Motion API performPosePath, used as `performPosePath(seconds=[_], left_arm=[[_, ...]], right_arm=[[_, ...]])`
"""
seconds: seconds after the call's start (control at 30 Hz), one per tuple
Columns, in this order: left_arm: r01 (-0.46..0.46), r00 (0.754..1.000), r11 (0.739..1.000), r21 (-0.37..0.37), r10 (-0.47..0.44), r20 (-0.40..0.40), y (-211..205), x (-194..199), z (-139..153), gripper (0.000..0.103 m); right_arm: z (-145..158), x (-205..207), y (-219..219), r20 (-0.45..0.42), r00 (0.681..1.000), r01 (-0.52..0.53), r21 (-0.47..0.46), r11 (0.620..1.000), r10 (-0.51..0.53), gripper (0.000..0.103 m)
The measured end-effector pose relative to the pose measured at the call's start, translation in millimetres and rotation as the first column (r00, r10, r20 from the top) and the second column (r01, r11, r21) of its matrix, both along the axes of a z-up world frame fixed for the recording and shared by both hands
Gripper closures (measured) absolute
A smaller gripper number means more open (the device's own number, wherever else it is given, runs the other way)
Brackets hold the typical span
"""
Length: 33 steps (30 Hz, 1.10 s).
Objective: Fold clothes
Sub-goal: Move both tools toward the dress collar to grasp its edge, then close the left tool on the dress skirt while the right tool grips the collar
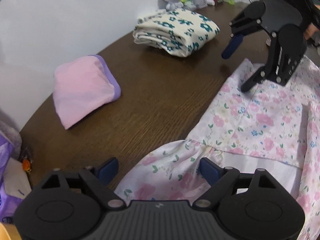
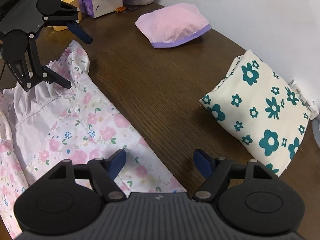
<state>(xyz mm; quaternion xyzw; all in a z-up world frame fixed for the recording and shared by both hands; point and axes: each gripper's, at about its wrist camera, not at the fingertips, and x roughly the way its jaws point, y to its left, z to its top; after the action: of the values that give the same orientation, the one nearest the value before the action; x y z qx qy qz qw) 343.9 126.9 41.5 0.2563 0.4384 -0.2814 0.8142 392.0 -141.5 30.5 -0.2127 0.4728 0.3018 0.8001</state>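
Dark wooden table (image 1: 152, 104): served as landmark for all positions below.

Pink floral garment (image 1: 260, 124): lay spread flat along the table's near edge, ruffled end (image 2: 66, 64) toward the left gripper, plain straight edge toward the right gripper.

Cream folded cloth with teal flowers (image 2: 258, 112): rested at the table's far side near the wall, well apart from the garment.

Pink folded cloth with purple trim (image 1: 84, 92): rested farther along the same far side of the table.

Left gripper (image 1: 158, 170): jaws apart, pointed down at the table's near edge, one fingertip (image 1: 208, 170) over the garment's ruffled end, the other over bare wood; no clamping visible.

Right gripper (image 2: 160, 164): jaws apart, straddled the garment's straight edge, one fingertip (image 2: 118, 162) over fabric, the other above bare table; contact with fabric could not be determined.
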Motion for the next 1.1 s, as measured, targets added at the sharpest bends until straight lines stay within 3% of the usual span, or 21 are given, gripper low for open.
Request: performPosePath(seconds=[0.17,0.27,0.3,0.4,0.47,0.53,0.63,0.77,1.1], left_arm=[[0.019,0.998,0.999,-0.032,-0.021,-0.053,4.2,14.0,0.0,0.017],[0.029,0.994,0.996,-0.081,-0.037,-0.1,8.0,20.9,0.7,0.032],[0.027,0.993,0.995,-0.091,-0.037,-0.11,8.9,22.1,0.9,0.036],[0.018,0.991,0.994,-0.109,-0.032,-0.13,10.4,24.0,1.5,0.04],[0.033,0.991,0.993,-0.114,-0.048,-0.128,8.1,21.5,3.1,0.057],[0.053,0.991,0.992,-0.112,-0.066,-0.112,3.5,16.1,5.3,0.091],[0.072,0.996,0.995,-0.072,-0.075,-0.044,-5.6,1.2,7.5,0.096],[0.093,0.994,0.993,-0.074,-0.087,0.072,-11.9,-32.2,17.3,0.098],[0.119,0.941,0.993,0.002,-0.113,0.319,-21.4,-140.8,50.2,0.1]], right_arm=[[-1.2,8.7,-7.8,-0.04,0.999,-0.004,0.037,0.999,0.006,0.03],[-1.0,12.8,-11.6,-0.069,0.998,-0.011,0.059,0.998,0.015,0.043],[0.0,12.9,-12.1,-0.068,0.997,-0.017,0.062,0.998,0.021,0.052],[4.0,11.9,-11.8,-0.085,0.996,-0.024,0.071,0.997,0.03,0.07],[5.5,9.2,-8.9,-0.086,0.995,-0.035,0.053,0.998,0.039,0.084],[6.7,6.9,-5.4,-0.076,0.996,-0.046,0.032,0.998,0.048,0.093],[11.8,-3.0,-1.4,-0.034,0.997,-0.066,0.017,0.998,0.067,0.098],[24.4,-22.5,1.2,0.046,0.995,-0.086,0.005,0.996,0.086,0.1],[59.0,-114.1,-0.8,0.262,0.96,-0.112,0.034,0.993,0.099,0.102]])
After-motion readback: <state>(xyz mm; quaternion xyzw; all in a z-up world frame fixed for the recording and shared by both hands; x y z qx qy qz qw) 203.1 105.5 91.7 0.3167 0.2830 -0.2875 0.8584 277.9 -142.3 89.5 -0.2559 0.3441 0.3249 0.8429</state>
